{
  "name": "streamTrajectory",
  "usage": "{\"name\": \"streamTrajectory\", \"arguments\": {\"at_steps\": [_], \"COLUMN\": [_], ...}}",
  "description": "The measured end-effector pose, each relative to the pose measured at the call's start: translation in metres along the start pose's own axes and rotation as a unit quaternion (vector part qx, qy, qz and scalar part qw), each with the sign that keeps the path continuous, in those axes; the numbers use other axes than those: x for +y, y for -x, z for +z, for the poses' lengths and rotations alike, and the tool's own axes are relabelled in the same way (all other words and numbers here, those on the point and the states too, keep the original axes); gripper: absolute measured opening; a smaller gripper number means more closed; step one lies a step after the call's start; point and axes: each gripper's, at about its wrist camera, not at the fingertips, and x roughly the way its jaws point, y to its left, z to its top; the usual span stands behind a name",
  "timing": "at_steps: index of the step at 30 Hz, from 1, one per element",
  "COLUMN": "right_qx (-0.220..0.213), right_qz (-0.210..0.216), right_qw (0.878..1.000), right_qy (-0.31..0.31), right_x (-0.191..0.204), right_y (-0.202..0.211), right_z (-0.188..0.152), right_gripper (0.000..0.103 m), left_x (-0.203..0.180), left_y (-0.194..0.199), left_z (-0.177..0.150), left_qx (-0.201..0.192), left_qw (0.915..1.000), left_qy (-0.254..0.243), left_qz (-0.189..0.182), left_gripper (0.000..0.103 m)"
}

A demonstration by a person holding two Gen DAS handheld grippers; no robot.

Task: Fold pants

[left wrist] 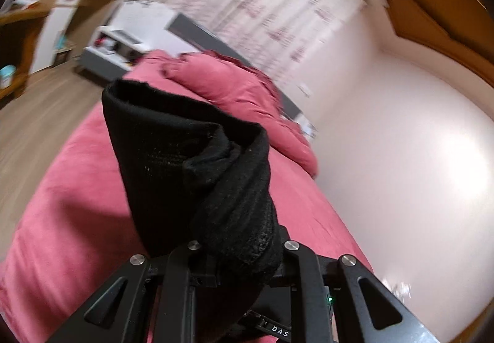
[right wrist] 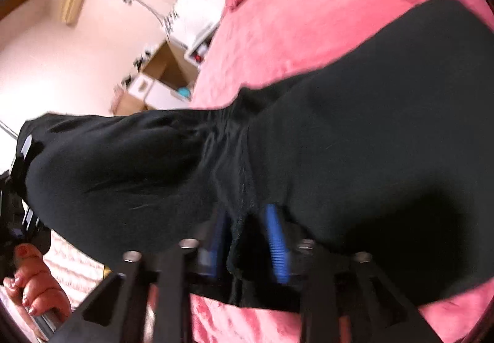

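Note:
The pants (right wrist: 355, 133) are black and hang in the air above a pink bed (right wrist: 308, 19), stretched between both grippers. My right gripper (right wrist: 247, 238) is shut on a bunched edge of the pants, with its blue pads (right wrist: 276, 244) showing on either side of the cloth. My left gripper (left wrist: 237, 247) is shut on the other end of the pants (left wrist: 191, 164), which stands up in a thick twisted roll and hides the fingertips. The left gripper also shows at the left edge of the right wrist view (right wrist: 21, 176), held by a hand with red nails.
The pink bedcover (left wrist: 77, 188) has a rumpled pink duvet (left wrist: 234, 87) at its far end. A white wall (left wrist: 401, 142) runs along the bed's right side. A white and grey cabinet (left wrist: 123, 43), wooden shelves and a wood floor lie to the left.

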Motion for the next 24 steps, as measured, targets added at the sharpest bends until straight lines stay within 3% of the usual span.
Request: {"name": "streamTrajectory", "arguments": {"at_steps": [5,10,19,24], "right_qx": [-0.054,-0.111,-0.190,-0.209], "right_qz": [-0.040,-0.043,-0.074,-0.084], "right_qw": [0.998,0.992,0.974,0.967], "right_qy": [0.003,-0.044,-0.097,-0.121], "right_x": [-0.021,-0.049,-0.092,-0.108], "right_y": [0.057,0.107,0.167,0.186], "right_z": [0.009,0.018,0.029,0.027], "right_gripper": [0.041,0.043,0.043,0.043], "left_x": [-0.046,-0.084,-0.124,-0.132], "left_y": [-0.030,-0.066,-0.139,-0.176], "left_z": [-0.019,-0.051,-0.110,-0.147], "left_qx": [0.046,0.098,0.167,0.221], "left_qw": [0.9967,0.9885,0.9734,0.9602], "left_qy": [-0.050,-0.084,-0.140,-0.161], "left_qz": [-0.045,-0.078,-0.071,-0.057], "left_gripper": [0.018,0.017,0.018,0.018]}}
